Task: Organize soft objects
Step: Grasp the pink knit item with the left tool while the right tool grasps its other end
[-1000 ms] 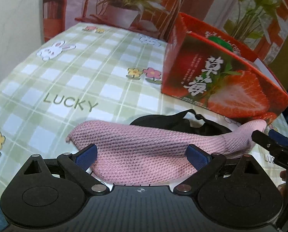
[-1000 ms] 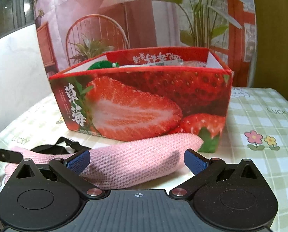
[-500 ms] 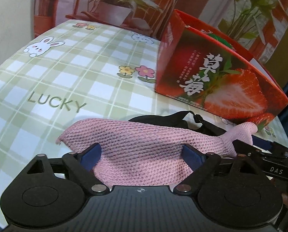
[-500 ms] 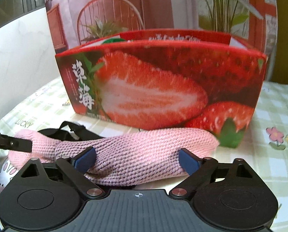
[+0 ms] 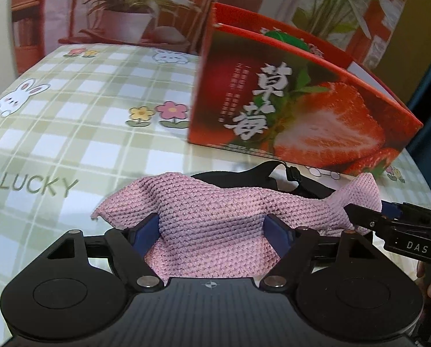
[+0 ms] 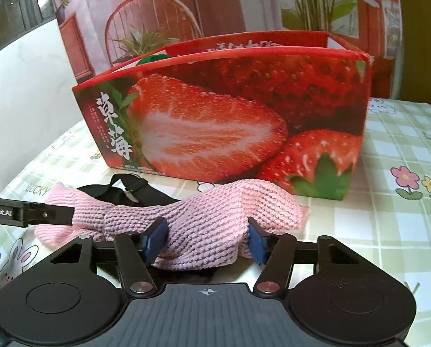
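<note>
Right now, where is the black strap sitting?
In both wrist views the black strap lies on the checked tablecloth, partly under the pink knitted cloth and just in front of the strawberry box.

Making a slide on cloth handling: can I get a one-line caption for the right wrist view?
Right tool closing on a bunched pink knitted cloth before a strawberry-printed box.
</note>
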Available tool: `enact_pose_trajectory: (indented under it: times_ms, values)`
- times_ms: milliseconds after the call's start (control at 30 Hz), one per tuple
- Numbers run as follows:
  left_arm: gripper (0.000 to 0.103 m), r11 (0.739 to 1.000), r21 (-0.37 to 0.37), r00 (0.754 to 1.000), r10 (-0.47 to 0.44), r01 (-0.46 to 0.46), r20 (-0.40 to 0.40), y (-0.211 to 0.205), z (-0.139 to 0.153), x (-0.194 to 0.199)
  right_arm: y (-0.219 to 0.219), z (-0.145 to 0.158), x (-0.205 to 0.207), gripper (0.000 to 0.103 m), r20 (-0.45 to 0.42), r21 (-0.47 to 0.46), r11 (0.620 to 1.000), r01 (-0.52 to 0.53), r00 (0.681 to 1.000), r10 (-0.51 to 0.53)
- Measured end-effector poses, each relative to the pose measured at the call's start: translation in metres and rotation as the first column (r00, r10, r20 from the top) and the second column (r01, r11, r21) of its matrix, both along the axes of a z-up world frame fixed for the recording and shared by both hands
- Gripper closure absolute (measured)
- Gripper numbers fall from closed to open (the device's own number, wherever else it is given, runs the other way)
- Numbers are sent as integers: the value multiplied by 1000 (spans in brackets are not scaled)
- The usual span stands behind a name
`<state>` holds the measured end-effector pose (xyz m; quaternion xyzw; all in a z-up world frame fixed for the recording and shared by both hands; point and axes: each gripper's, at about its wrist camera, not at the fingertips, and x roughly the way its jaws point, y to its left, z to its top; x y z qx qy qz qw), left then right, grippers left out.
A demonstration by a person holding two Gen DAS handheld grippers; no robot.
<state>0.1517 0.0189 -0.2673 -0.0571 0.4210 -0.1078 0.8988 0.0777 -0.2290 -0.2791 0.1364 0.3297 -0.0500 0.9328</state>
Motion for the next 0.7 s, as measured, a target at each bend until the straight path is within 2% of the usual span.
enact_pose_trajectory:
  times_ms: [367, 567, 667, 700]
  values:
    - [24, 998, -7, 998, -67, 67, 13, -16, -2, -1, -15, 0, -20, 52, -14, 13, 998, 67, 998, -67]
    - [13, 997, -21, 997, -70, 70, 13, -15, -3, -2, -13, 0, -19, 52, -17, -1, 998, 68, 998, -68]
    - [1, 998, -28, 998, -63, 63, 2, -17, -4, 0, -13, 0, -20, 52, -18, 0, 998, 70, 997, -70]
    - [0, 997, -39, 998, -62, 62, 0, -16, -4, 1, -13, 1, -20, 52, -19, 0, 998, 70, 997, -70]
